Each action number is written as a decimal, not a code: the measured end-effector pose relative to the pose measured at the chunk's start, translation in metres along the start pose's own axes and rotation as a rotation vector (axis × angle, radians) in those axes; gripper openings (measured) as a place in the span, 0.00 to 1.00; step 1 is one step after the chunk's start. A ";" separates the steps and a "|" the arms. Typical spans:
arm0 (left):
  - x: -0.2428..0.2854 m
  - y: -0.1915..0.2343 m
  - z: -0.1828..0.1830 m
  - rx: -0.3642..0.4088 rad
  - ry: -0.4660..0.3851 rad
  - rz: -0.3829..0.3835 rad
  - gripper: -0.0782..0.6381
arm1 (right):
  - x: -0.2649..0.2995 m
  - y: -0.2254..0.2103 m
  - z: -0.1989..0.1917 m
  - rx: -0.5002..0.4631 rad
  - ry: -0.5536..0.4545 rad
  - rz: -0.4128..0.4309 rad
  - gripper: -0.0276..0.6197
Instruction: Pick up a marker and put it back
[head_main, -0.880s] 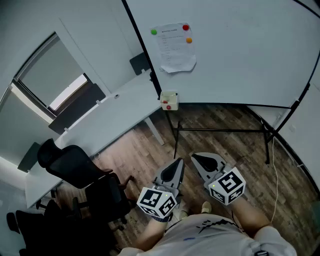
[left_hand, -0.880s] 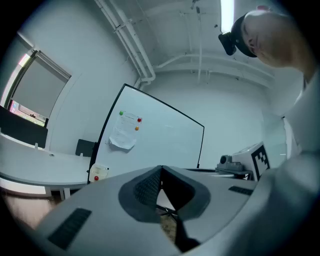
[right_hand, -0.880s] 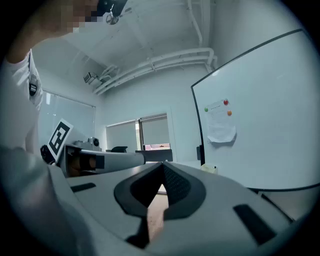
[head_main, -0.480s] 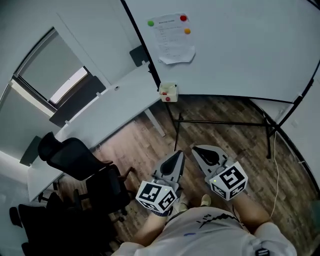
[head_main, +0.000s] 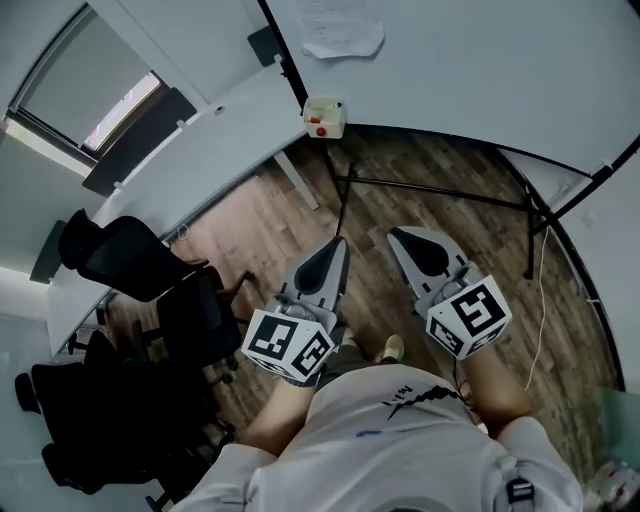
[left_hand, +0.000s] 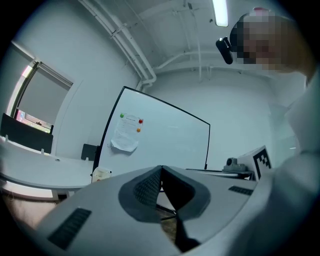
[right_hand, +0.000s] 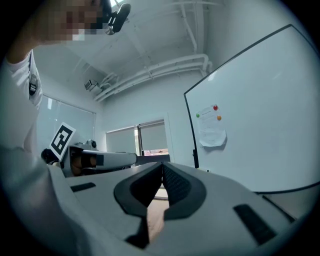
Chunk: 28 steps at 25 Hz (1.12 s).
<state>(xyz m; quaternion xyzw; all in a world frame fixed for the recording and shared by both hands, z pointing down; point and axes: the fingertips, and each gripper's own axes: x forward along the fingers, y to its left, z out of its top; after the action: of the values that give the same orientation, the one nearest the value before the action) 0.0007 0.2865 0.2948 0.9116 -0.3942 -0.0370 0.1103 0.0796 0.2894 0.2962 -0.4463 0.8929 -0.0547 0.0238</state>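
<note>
No marker shows plainly in any view. A small cream box with something red on it hangs at the whiteboard's lower left corner; it also appears as the box in the left gripper view. My left gripper and right gripper are held side by side close to the person's body, above the wooden floor and well short of the board. Both are shut with nothing between the jaws, as the left gripper and the right gripper show in their own views.
A paper sheet with coloured magnets is pinned on the whiteboard. A long white desk runs along the left wall, with black office chairs beside it. The board's black stand legs cross the floor ahead.
The head view has tipped further down, so the whiteboard and box slid up the picture. Both grippers stay shut and near the body, the left one a little lower left.
</note>
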 end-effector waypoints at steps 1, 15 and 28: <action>0.001 0.000 -0.002 -0.002 0.005 0.005 0.12 | -0.001 -0.002 -0.001 0.004 0.000 -0.001 0.06; 0.049 0.021 -0.014 -0.007 0.030 -0.038 0.12 | 0.034 -0.031 -0.014 0.008 0.036 -0.005 0.06; 0.136 0.137 0.011 0.033 0.049 -0.098 0.12 | 0.172 -0.086 -0.008 -0.003 0.052 -0.054 0.06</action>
<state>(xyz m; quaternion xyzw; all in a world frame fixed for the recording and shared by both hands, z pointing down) -0.0049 0.0942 0.3185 0.9322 -0.3467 -0.0135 0.1028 0.0443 0.1010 0.3160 -0.4687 0.8809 -0.0653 -0.0015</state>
